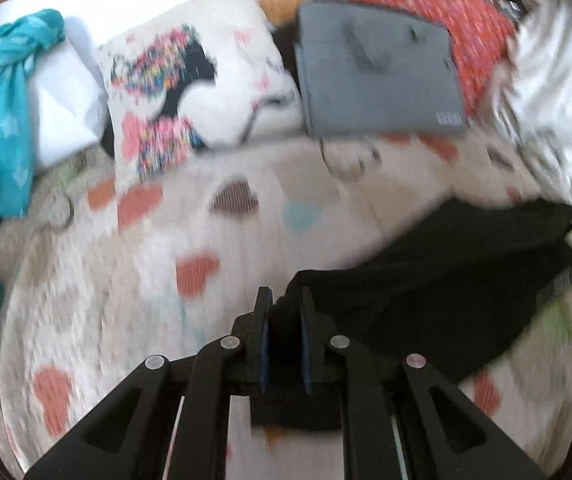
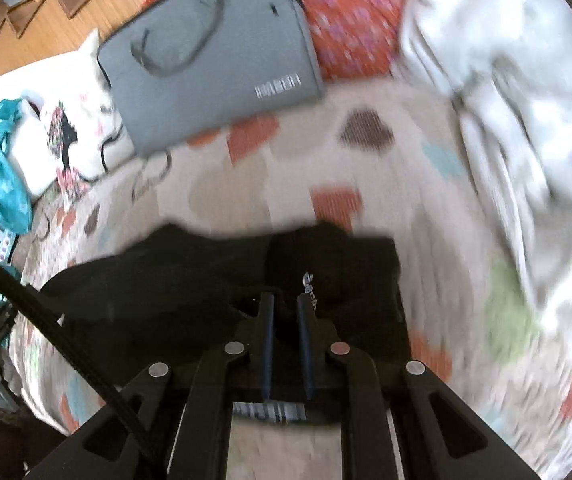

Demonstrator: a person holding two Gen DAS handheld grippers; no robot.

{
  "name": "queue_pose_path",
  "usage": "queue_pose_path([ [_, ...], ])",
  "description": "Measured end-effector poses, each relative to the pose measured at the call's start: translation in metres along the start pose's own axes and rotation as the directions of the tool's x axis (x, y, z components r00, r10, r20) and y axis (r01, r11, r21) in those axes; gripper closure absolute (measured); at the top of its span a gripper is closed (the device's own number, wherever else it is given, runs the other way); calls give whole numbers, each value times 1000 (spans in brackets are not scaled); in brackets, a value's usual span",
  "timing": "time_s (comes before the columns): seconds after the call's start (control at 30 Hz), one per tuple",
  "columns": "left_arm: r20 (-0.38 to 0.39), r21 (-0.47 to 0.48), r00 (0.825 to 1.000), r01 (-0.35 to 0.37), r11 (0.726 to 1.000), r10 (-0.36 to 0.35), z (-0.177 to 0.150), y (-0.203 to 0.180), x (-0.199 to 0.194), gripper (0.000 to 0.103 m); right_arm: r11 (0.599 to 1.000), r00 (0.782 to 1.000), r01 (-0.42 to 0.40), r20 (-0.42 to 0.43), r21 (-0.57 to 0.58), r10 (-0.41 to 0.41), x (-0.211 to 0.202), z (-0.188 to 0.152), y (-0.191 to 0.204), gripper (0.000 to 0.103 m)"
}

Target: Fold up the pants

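The black pants lie bunched on a heart-patterned bedspread. My left gripper is shut on the pants' left end, with black cloth pinched between its fingers. In the right wrist view the pants spread to the left and ahead. My right gripper is shut on the pants near a small metal zipper pull. Both views are motion-blurred.
A grey laptop bag rests at the bed's far side, next to a printed white pillow and a red patterned cushion. A teal cloth lies far left. White rumpled bedding lies to the right.
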State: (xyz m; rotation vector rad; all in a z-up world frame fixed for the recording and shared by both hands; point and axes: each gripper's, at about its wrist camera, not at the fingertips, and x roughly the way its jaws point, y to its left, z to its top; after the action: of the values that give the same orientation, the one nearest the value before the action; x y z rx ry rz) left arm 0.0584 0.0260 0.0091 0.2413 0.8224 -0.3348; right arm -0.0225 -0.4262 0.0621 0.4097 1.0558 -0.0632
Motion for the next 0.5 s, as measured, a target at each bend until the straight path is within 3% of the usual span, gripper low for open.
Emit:
queue_pose_path([
  [0.13,-127,57,992,-19,998,27,-51,-7,6,84,999,993,46,-108,2,-45,11,-43,-9,81],
  [0.23,-123,27,992,-19,999,23,-62,-2,-10,80,996,990,83,-117,21,-80,3,-54,-14,80],
  [0.4,-60,-140,995,-87,986,79,-63,45,-53,78,986,987,160,-27,40,-159,-32,-47,-16,78],
  [0.5,-68,-284,996,-80,955,63,-59,70,-55,78,996,996,82,20,46,-83,-39,-38,1,78],
])
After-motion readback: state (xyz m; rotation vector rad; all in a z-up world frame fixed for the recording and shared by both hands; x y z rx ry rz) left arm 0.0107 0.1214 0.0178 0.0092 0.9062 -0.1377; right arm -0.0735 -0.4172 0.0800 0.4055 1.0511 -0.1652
